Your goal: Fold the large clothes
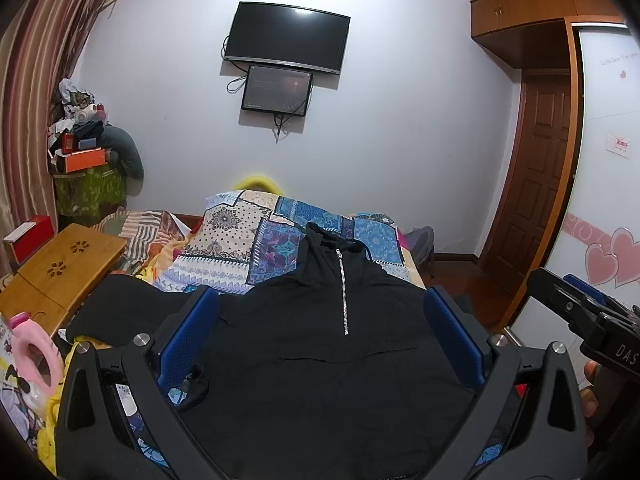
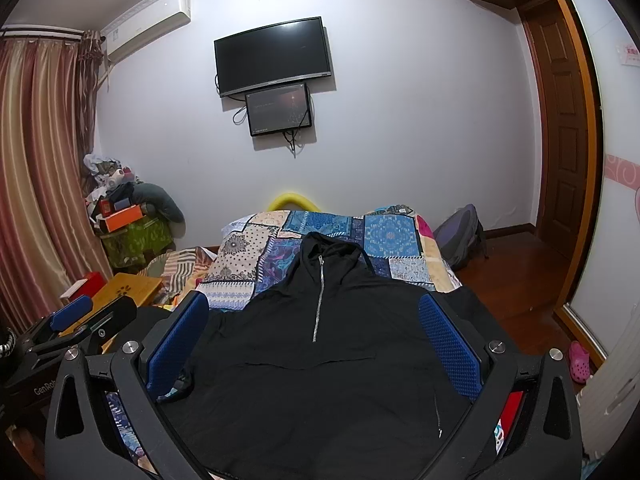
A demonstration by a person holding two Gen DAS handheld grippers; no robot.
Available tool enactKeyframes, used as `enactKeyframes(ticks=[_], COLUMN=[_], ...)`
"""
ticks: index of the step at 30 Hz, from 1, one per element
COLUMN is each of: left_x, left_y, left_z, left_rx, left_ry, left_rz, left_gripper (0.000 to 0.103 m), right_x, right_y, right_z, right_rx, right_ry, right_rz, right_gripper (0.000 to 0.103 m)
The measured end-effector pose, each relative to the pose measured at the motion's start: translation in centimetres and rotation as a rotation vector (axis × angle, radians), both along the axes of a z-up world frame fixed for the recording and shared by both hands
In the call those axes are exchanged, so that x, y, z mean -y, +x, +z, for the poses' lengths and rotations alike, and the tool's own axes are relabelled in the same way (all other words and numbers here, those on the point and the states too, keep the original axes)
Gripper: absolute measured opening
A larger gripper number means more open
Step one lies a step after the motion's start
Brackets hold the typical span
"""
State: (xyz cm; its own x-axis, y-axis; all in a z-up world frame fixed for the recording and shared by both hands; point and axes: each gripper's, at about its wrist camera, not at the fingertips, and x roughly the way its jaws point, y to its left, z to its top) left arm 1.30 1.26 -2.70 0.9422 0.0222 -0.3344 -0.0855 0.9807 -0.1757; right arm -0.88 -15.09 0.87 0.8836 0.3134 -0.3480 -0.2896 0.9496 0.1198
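Far ahead of my jaws hangs a flat black TV (image 1: 286, 39) on the white wall. A wooden folding table (image 1: 60, 276) sits left of them.

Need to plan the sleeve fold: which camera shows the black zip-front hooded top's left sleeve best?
The left wrist view: the black zip-front hooded top shows its left sleeve spread out toward the bamboo lap table. In the right wrist view that sleeve is mostly hidden behind the left gripper and a blue finger pad.
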Motion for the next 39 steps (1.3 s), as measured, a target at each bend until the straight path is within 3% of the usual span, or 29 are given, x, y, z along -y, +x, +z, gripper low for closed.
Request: enactKeyframes(ticks=[6, 12, 23, 32, 36, 39], left_x=[-0.3, -2.0, -13.9, -27.6, -32.5, -34.7], left_y=[0.1, 1.5, 5.2, 7.7, 8.3, 8.4], left_z=[-0.4, -0.8, -4.9, -12.7, -17.3, -20.3], left_rx=[-0.009, -0.039, -0.196, -0.409, -0.498, -0.532], left_ry=[0.011, 0.059, 0.028, -0.271, -0.479, -0.624], left_rz=[0.011, 0.082, 0.332, 0.463, 0.443, 0.419], left_gripper=[0.103, 0.103, 0.103, 0.103, 0.085, 0.08], right_x=[-0.1, -0.6, -1.4, -1.0, -0.2, 0.4], right_y=[0.5, 1.7, 6.1, 9.0, 9.9, 11.0], right_z=[-0.3, -0.7, -2.7, -4.8, -5.4, -5.5], right_rx=[-0.013, -0.043, -0.139, -0.232, -0.259, -0.286], right_ry=[-0.002, -0.023, -0.101, -0.127, -0.14, -0.094], right_rz=[0.0, -0.008, -0.069, -0.11, -0.129, -0.14], right_gripper=[0.103, 0.103, 0.103, 0.103, 0.103, 0.103])
